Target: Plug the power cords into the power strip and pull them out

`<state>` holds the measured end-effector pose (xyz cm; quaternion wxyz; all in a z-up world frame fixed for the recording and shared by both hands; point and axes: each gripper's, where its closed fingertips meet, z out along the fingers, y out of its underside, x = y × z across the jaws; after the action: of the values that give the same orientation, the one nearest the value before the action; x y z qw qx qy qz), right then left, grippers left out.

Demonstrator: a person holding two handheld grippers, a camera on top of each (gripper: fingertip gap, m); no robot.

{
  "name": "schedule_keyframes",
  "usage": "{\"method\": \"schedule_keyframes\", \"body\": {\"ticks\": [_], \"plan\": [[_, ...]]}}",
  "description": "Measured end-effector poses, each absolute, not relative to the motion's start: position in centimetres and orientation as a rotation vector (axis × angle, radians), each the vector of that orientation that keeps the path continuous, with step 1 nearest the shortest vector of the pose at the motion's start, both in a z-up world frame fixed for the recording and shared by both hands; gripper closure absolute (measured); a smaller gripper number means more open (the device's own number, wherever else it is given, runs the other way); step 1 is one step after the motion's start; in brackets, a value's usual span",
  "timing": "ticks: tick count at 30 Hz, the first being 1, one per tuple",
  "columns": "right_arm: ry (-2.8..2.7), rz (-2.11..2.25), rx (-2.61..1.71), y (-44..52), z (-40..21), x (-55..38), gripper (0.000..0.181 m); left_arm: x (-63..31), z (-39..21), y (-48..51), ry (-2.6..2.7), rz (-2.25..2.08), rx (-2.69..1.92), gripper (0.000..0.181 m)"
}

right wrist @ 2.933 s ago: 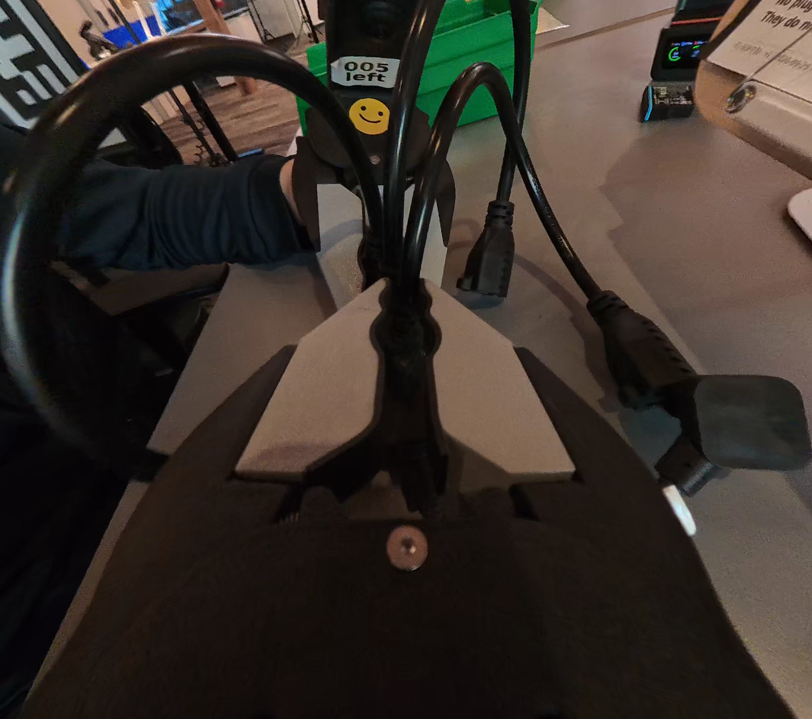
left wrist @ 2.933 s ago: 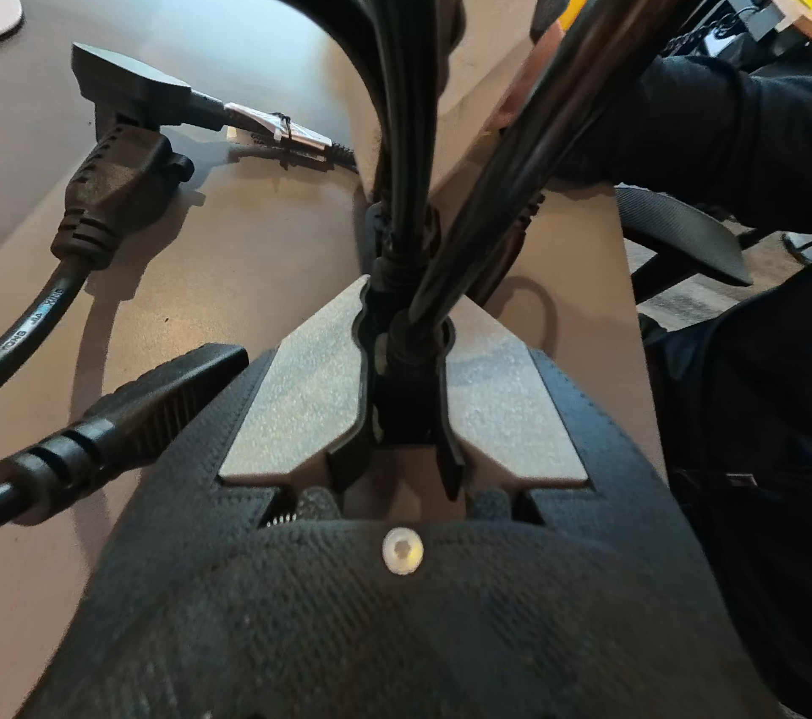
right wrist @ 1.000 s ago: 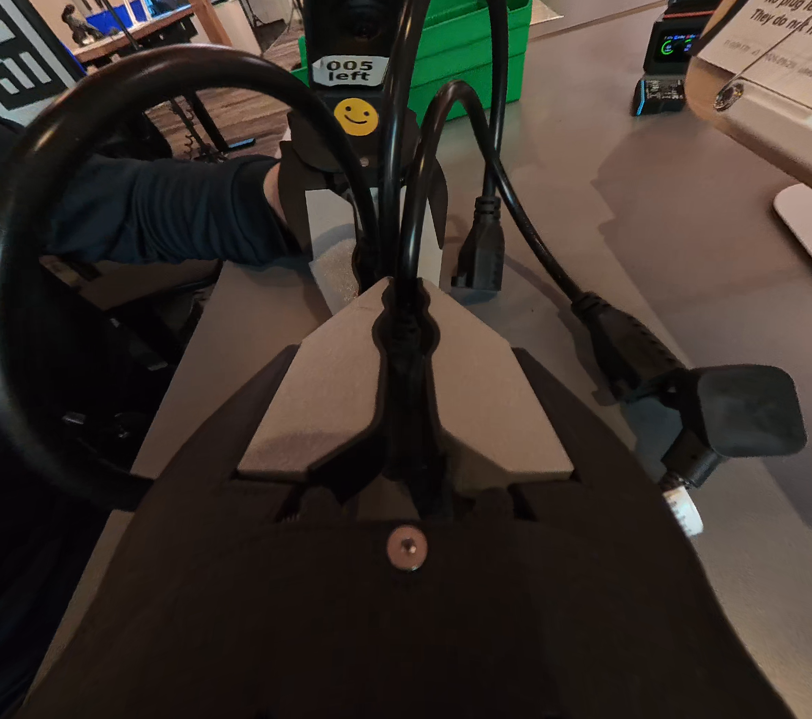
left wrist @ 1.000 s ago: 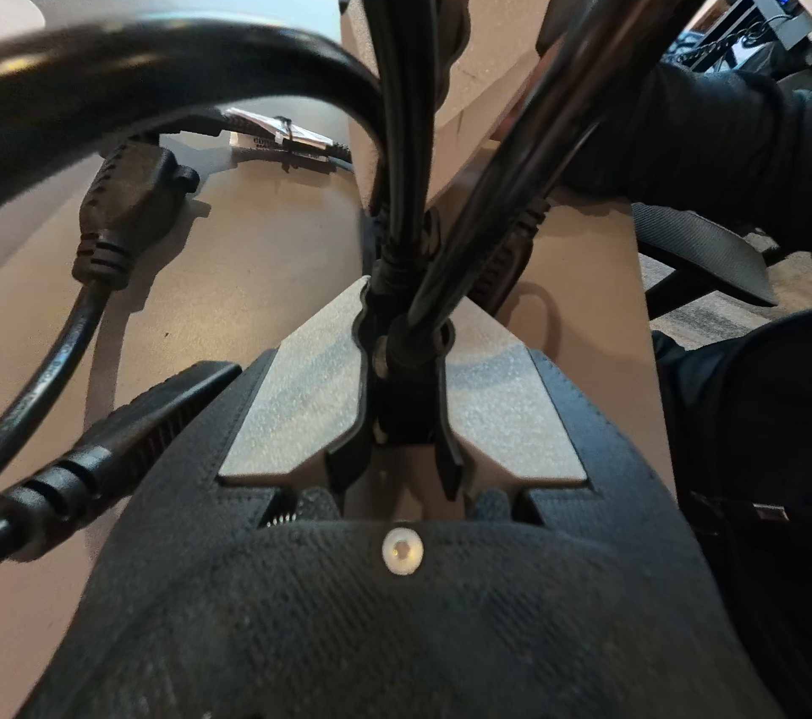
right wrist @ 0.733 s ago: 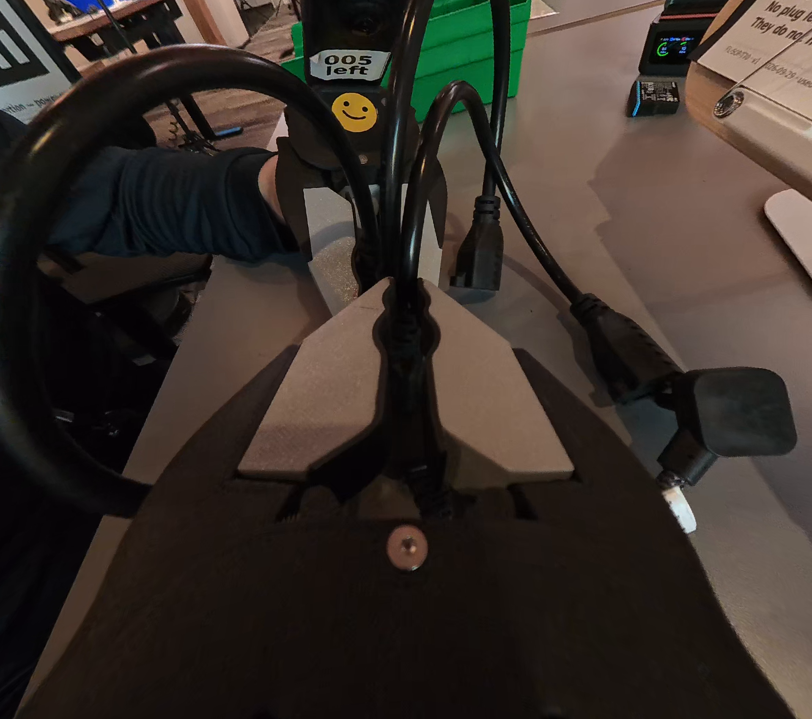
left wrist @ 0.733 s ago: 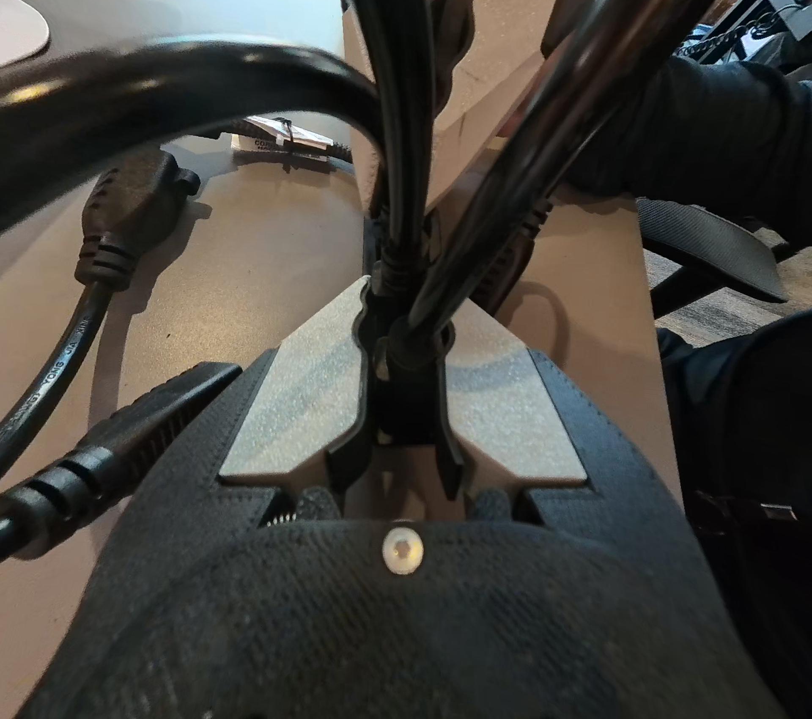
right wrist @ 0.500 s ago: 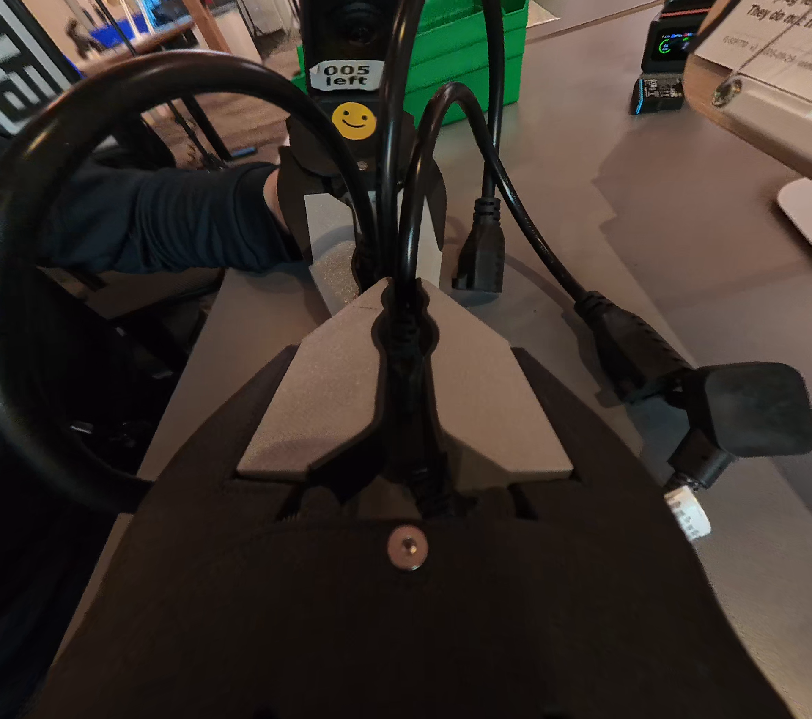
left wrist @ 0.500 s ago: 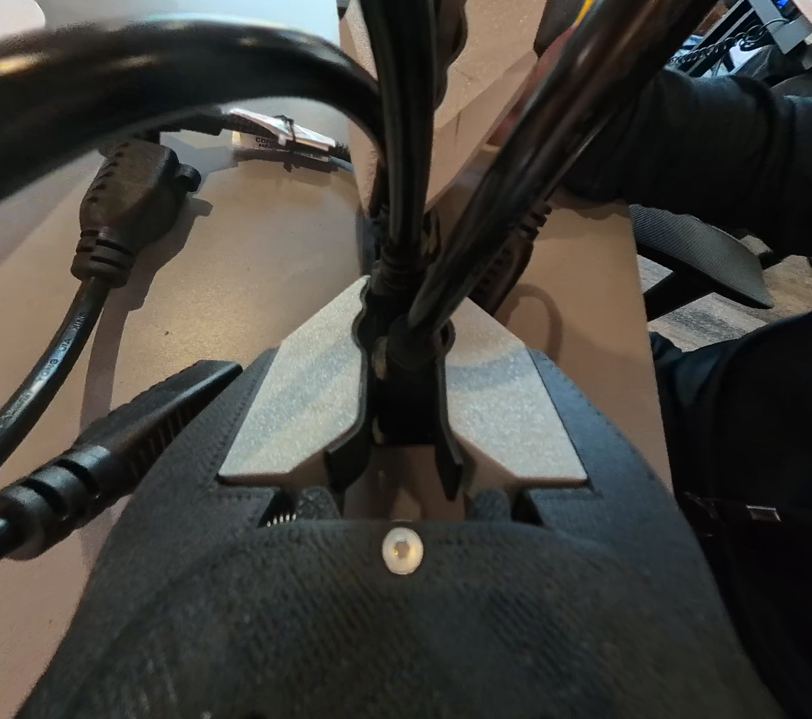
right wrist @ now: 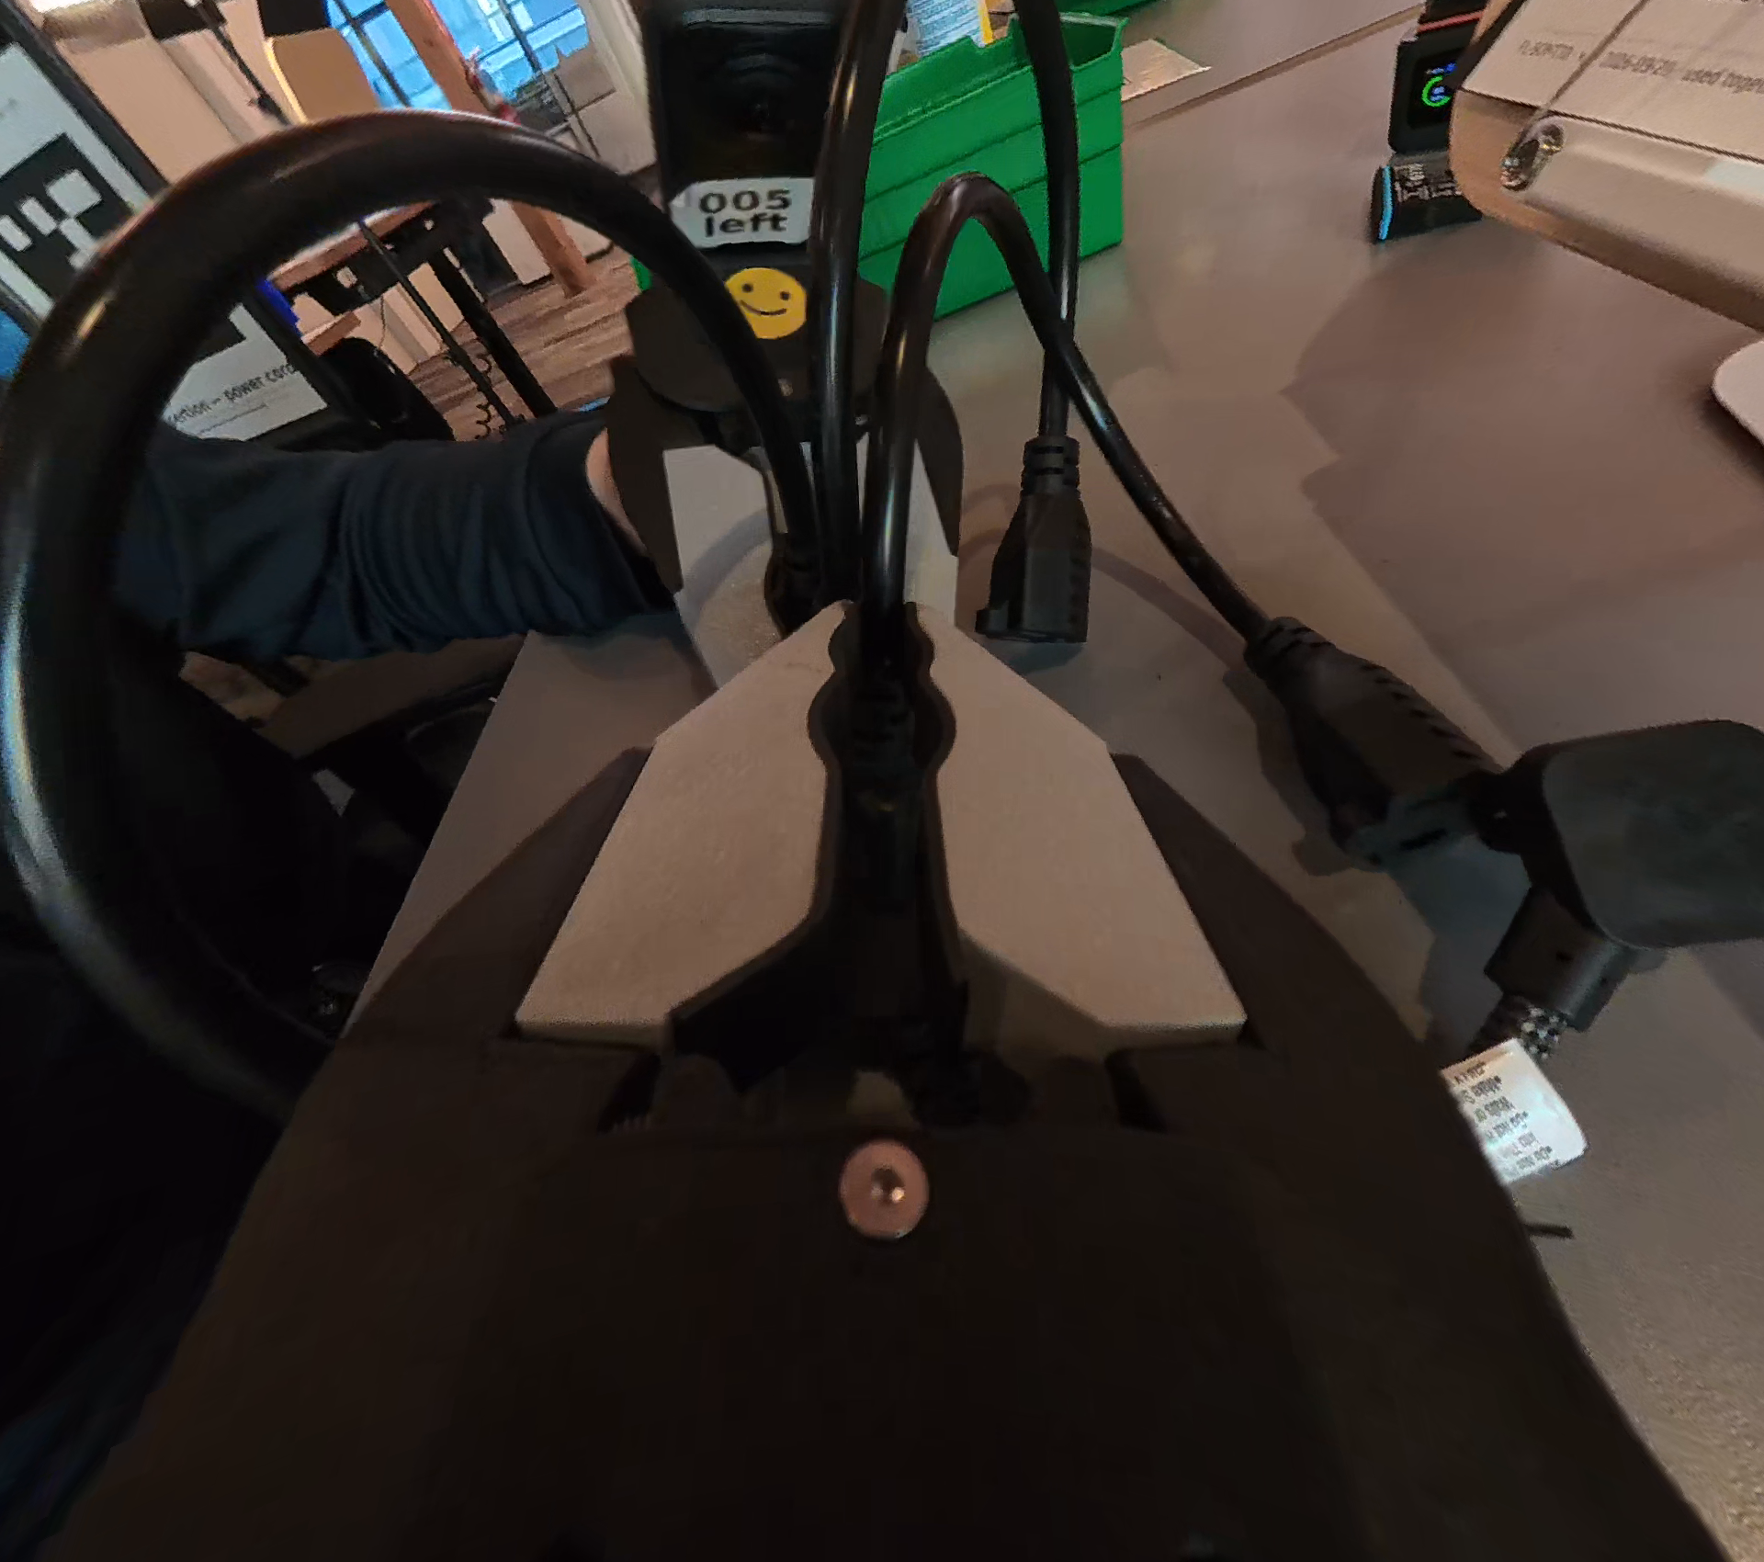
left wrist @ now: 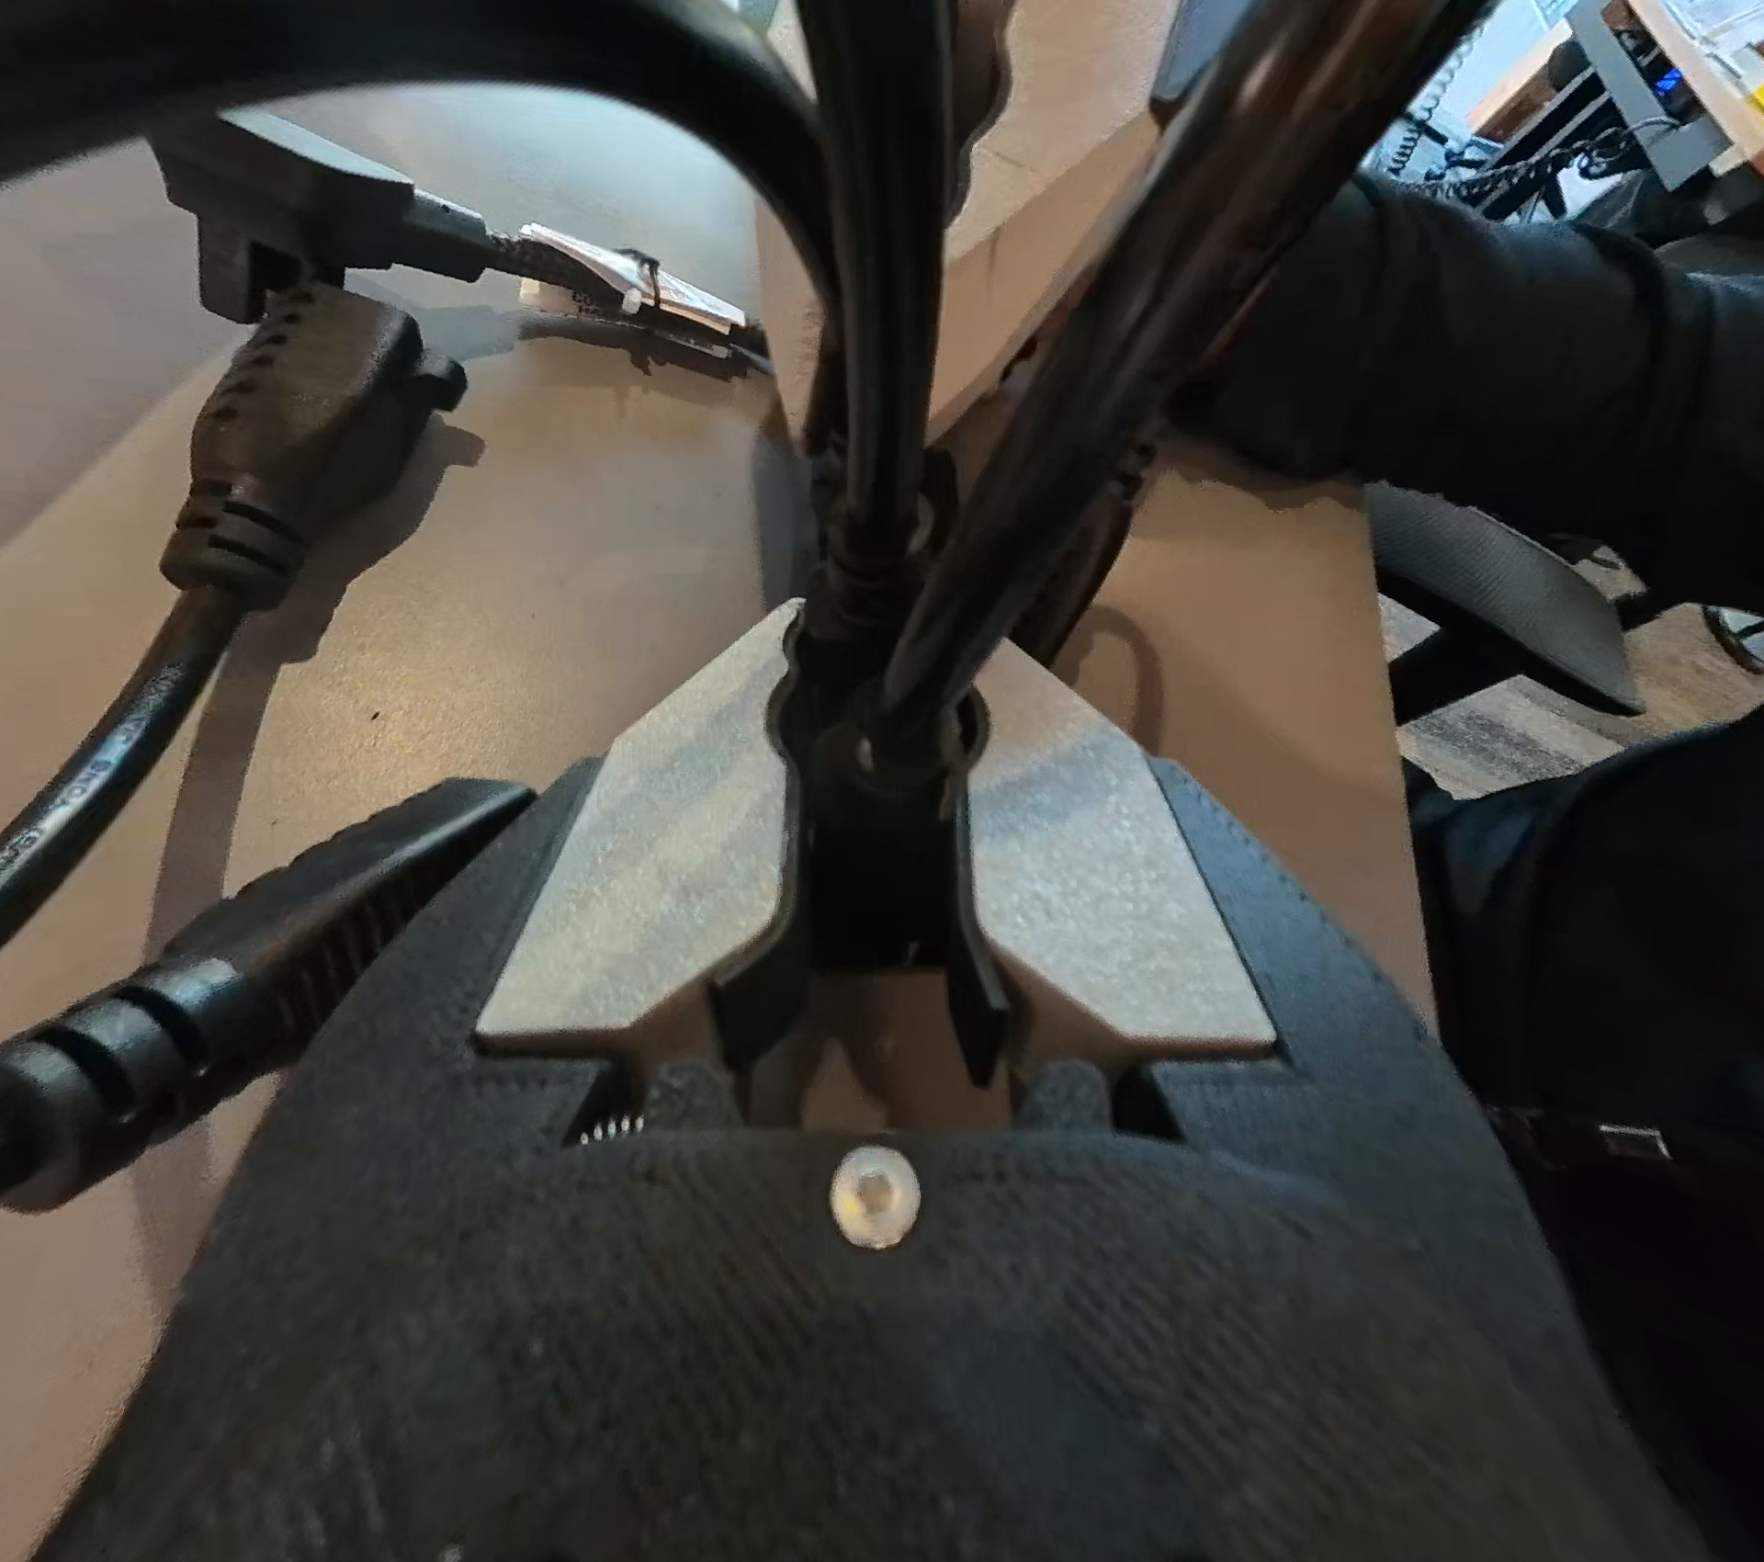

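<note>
My left gripper (left wrist: 878,638) is shut on a black plug (left wrist: 878,848); a thick black cable (left wrist: 1241,180) rises from it to the upper right. My right gripper (right wrist: 878,619) is shut on another black plug (right wrist: 883,800), whose cord (right wrist: 955,189) arcs over to a connector (right wrist: 1365,752) joined to a flat angled plug (right wrist: 1661,829). The two grippers face each other tip to tip over the grey table (right wrist: 1432,514); the left gripper (right wrist: 783,552) shows opposite in the right wrist view. A loose cord end (right wrist: 1040,552) hangs near the table. I cannot make out the power strip.
A green bin (right wrist: 993,161) stands behind the left gripper. A sign board (right wrist: 1623,36) and a small lit device (right wrist: 1422,161) stand at the far right. The table edge runs on the left by a person's dark sleeve (right wrist: 382,533). An office chair (left wrist: 1499,590) is beyond the table. Spacing between my two grippers at the tips: around 5 cm.
Both grippers stay shut on their plugs. The pair has shifted slightly and the cord loops have swayed; the flat plug's white label has come more into the right wrist view.
</note>
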<state>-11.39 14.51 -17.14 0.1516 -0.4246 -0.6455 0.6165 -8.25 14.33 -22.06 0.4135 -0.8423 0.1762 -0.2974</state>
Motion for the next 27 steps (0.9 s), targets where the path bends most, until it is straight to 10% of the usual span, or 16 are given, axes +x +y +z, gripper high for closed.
{"method": "schedule_keyframes", "body": {"ticks": [27], "plan": [[-2.154,1.489,-0.978,11.6,-17.5,-8.9,0.175,-7.5,-22.6,12.4,0.834,-0.4,-2.1,0.156]]}}
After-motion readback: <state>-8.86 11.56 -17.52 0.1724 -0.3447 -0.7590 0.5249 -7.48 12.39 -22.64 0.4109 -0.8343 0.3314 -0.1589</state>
